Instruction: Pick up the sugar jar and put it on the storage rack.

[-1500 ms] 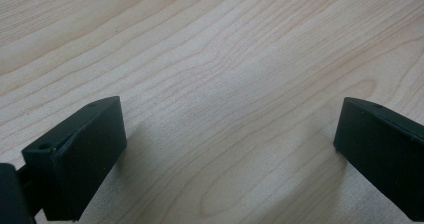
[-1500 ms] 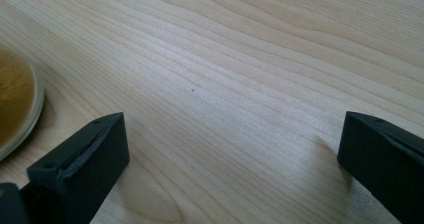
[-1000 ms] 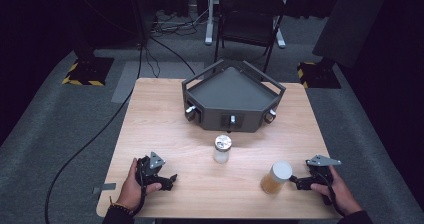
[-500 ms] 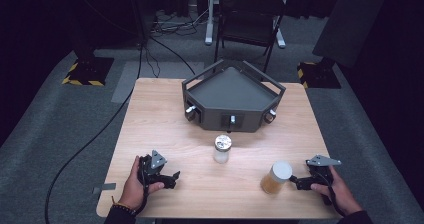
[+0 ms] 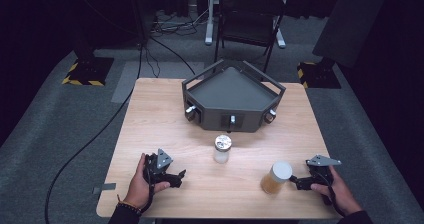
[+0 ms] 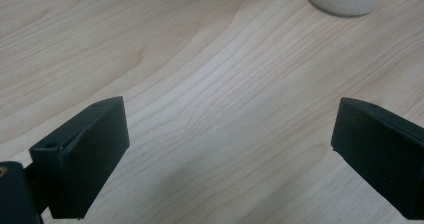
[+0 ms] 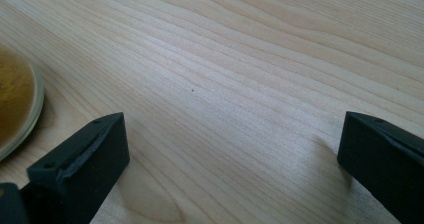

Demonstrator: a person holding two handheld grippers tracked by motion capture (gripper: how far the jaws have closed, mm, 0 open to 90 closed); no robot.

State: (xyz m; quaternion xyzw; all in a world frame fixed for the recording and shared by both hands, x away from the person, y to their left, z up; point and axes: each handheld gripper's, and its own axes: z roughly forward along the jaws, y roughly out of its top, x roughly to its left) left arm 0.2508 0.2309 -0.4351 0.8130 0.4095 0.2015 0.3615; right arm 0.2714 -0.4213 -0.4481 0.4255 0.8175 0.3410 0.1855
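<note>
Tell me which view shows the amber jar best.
The high view: the amber jar stands whole with its white lid, just beside the right tongs. The right gripper view catches just its base at the left edge.

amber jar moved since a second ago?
No. The amber jar sits in the same spot against the table's near edge, just left of the right tool.

Two jars stand before the tray on the table
</note>
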